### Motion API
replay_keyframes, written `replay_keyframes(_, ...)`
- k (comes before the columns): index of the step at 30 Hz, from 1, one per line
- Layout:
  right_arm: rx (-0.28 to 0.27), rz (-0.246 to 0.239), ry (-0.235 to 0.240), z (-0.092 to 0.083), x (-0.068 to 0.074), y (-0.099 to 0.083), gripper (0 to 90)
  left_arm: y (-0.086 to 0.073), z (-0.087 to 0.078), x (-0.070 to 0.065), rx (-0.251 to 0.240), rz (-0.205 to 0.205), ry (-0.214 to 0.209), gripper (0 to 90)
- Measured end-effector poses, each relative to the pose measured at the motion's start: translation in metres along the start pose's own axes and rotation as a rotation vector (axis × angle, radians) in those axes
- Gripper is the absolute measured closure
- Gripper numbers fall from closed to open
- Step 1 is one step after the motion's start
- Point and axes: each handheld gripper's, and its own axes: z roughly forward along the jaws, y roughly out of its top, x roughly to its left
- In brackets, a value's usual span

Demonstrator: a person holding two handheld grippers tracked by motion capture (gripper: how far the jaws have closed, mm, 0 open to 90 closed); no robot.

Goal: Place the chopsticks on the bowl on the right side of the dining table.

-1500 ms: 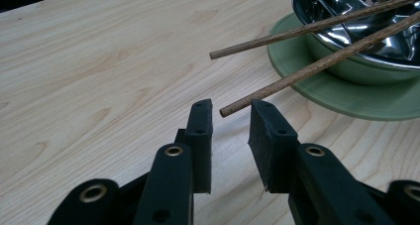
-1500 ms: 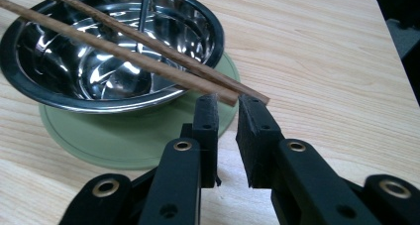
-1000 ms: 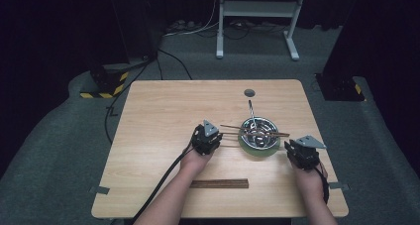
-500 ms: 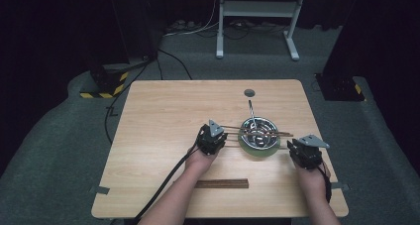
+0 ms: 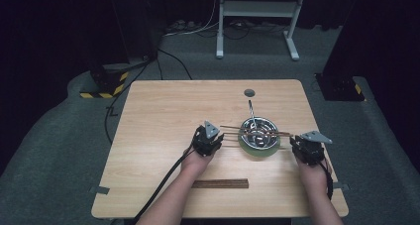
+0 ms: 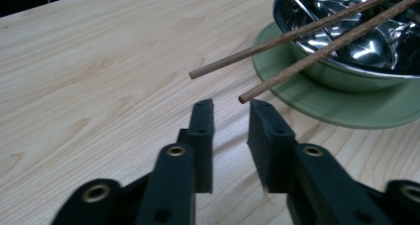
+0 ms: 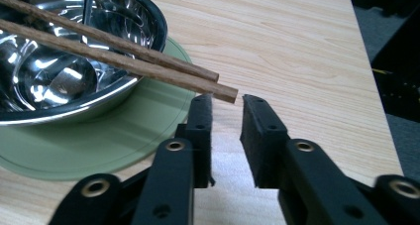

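Flanking steel bowl [image 5: 257, 131] at centre right of high view: left gripper [image 6: 229, 106] and right gripper [image 7: 225, 100], jaws slightly apart, gripping nothing. Gripper views reveal chopstick pair [image 6: 317, 39] spanning bowl rim, tips just beyond pads, untouched; green saucer [image 7: 124, 136] beneath. Bowl cropped at frame edges. Bare tabletop [image 5: 168, 111] upper left.

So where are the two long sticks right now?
In the high view, the chopsticks lie across the metal bowl on the table's right side, between the two hand-held grippers.

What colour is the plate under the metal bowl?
Pale green plate, clearest in the left gripper view.
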Motion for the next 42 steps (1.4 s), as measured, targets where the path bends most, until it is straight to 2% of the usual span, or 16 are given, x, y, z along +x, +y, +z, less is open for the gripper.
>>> replay_keyframes(5, 0.009, -0.008, 0.003, 0.003, 0.002, 0.002, 75.3, 0.003, 0.004, 0.004, -0.001, -0.014, 0.027, 76.1)
replay_keyframes(10, 0.002, -0.036, 0.007, 0.001, 0.007, 0.003, 75.2, 0.003, 0.009, 0.009, 0.002, -0.028, 0.046, 73.0)
replay_keyframes(11, 0.002, -0.036, 0.007, 0.001, 0.007, 0.003, 75.2, 0.003, 0.01, 0.01, 0.007, -0.018, 0.051, 73.0)
replay_keyframes(12, 0.005, -0.034, 0.007, 0.001, 0.007, 0.003, 75.0, 0.003, 0.01, 0.01, 0.01, -0.031, 0.06, 71.9)
replay_keyframes(13, 0.006, -0.034, 0.008, 0.0, 0.007, 0.003, 74.8, 0.002, 0.008, 0.011, 0.007, -0.025, 0.066, 70.6)
replay_keyframes(16, -0.001, -0.048, 0.003, -0.001, 0.007, 0.003, 74.4, 0.0, -0.001, 0.01, -0.005, -0.025, 0.064, 66.0)
replay_keyframes(18, 0.0, -0.037, 0.001, -0.002, 0.007, 0.003, 74.0, -0.002, -0.002, 0.008, -0.017, -0.03, 0.059, 61.6)
replay_keyframes(19, 0.0, -0.04, -0.004, -0.002, 0.007, 0.003, 73.9, -0.004, -0.005, 0.005, -0.021, -0.006, 0.049, 59.4)
replay_keyframes(21, 0.006, -0.034, -0.014, -0.001, 0.006, 0.003, 74.0, -0.005, -0.005, 0.001, -0.011, 0.015, 0.041, 57.4)
replay_keyframes(24, 0.03, -0.033, -0.03, 0.003, 0.006, 0.002, 74.3, -0.006, -0.002, -0.002, -0.016, 0.02, 0.041, 55.3)
replay_keyframes(30, 0.019, -0.045, -0.022, 0.004, 0.01, 0.005, 74.7, -0.003, 0.007, 0.003, -0.015, -0.002, 0.061, 60.1)
replay_keyframes(34, 0.024, -0.045, -0.015, 0.005, 0.012, 0.005, 74.8, -0.001, 0.01, 0.007, -0.016, 0.002, 0.067, 61.2)
replay_keyframes(36, 0.007, -0.048, -0.024, 0.006, 0.012, 0.005, 74.8, 0.0, 0.013, 0.01, -0.016, 0.003, 0.063, 62.0)
replay_keyframes(42, 0.018, -0.054, -0.009, 0.005, 0.012, 0.005, 74.8, 0.004, 0.019, 0.006, -0.018, 0.004, 0.039, 66.6)
